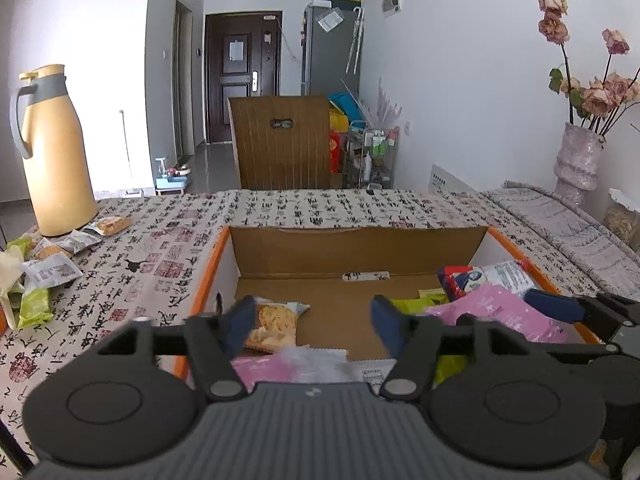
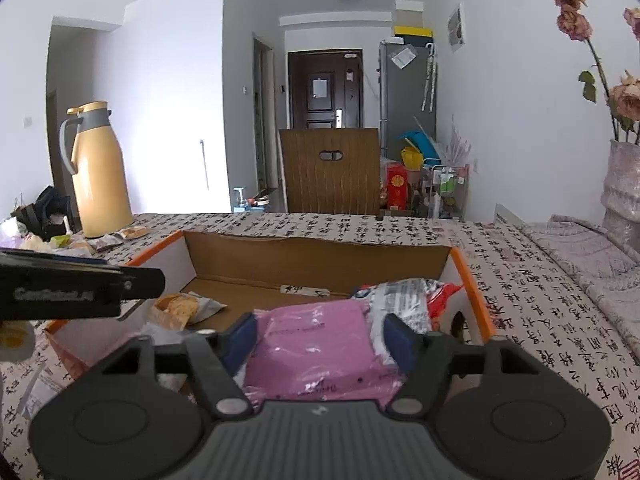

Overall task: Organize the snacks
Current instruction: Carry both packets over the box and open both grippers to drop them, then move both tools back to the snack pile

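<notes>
An open cardboard box [image 1: 356,246] with orange edges sits on the patterned tablecloth; it also shows in the right wrist view [image 2: 320,258]. Inside lie a cracker packet [image 1: 274,322], a pink packet [image 1: 496,314], green, red and white packets. My left gripper [image 1: 314,320] is open and empty over the box's near left part. My right gripper [image 2: 320,338] is open, its fingers on either side of the pink packet [image 2: 312,354], which lies in the box. The cracker packet [image 2: 180,308] lies to the left of it. Loose snack packets [image 1: 44,268] lie on the table at left.
A yellow thermos jug [image 1: 54,152] stands at the far left of the table, with snack packets around its base. A vase of dried roses [image 1: 578,156] stands at the far right. A wooden chair back [image 1: 282,140] is behind the table. The left gripper's body [image 2: 76,292] shows at the left.
</notes>
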